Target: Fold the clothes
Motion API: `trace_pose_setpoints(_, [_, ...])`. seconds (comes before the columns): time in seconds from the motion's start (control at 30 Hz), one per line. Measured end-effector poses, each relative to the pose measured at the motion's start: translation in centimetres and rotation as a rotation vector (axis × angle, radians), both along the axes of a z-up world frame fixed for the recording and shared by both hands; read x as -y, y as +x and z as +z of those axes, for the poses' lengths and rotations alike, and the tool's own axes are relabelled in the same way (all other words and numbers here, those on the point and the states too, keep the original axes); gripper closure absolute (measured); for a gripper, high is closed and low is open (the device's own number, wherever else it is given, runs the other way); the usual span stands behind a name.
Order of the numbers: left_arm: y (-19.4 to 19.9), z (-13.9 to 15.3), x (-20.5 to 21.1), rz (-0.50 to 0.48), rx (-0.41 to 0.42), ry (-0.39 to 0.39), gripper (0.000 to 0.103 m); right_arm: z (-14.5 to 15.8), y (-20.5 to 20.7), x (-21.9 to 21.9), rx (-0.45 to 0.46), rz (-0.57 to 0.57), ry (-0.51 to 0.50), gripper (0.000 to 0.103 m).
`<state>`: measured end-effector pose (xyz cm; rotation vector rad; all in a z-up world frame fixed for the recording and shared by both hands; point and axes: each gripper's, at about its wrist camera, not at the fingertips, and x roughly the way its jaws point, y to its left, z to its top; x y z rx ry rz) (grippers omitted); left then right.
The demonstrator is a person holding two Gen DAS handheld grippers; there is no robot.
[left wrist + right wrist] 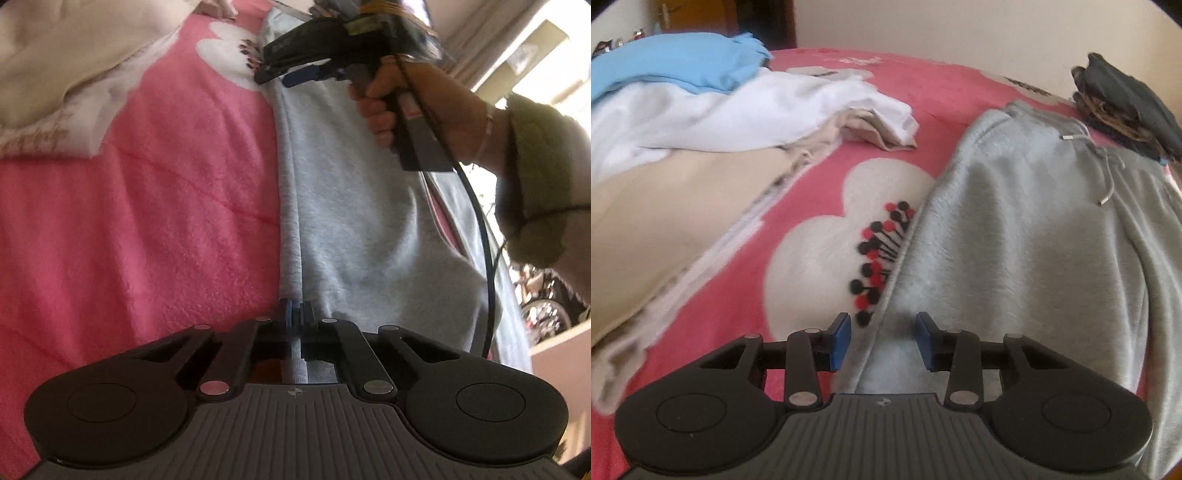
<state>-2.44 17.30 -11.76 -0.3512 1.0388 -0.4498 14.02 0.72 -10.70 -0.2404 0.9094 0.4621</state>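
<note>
- Already the risk sits at the left gripper (295, 314): its fingers are pressed together on only a thin edge of the grey sweatpants (362, 221), so a pull along the bed could, I judge, slide that edge out from between the blue pads.
- Ahead of the left fingers the grey fabric runs away in a long strip, its edge lying on the pink blanket (147, 221); lifting from one point alone may let the far part sag and crease.
- The right gripper (882, 341) has its fingers well apart, one on each side of the sweatpants' (1015, 240) edge; whether the pads touch the cloth I cannot tell.
- Closing here could, I judge, also pinch the blanket (812, 184), since the left pad hangs over the flower print just beside the grey edge.
- Beyond the right fingers the waistband lies at the far end, its drawstring (1108, 173) loose on top; it may snag or end up trapped in a fold.
- Farther out to the left of the fingers lies a heap of white, beige and blue clothes (701, 110), and to the far right a dark folded stack (1126, 107), both well apart from the sweatpants.
</note>
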Motion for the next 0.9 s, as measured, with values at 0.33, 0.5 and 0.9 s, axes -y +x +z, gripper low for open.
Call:
trace_pose_setpoints(0.33, [0.2,-0.6,-0.2,0.035,-0.048,-0.072,0.085,0.5,0.4,1.5,0.025,-0.005,0.012,0.099])
trace_pose_setpoints(0.5, [0.1,-0.2,-0.7,0.077,-0.05,-0.072,0.076,2.1,0.2,2.4,0.035,-0.008,0.076,0.099])
trace_pose_setpoints(0.9, [-0.5,-0.1,-0.4,0.078,0.046,0.011,0.062,3.2,0.9,4.2,0.017,-0.016,0.165,0.099])
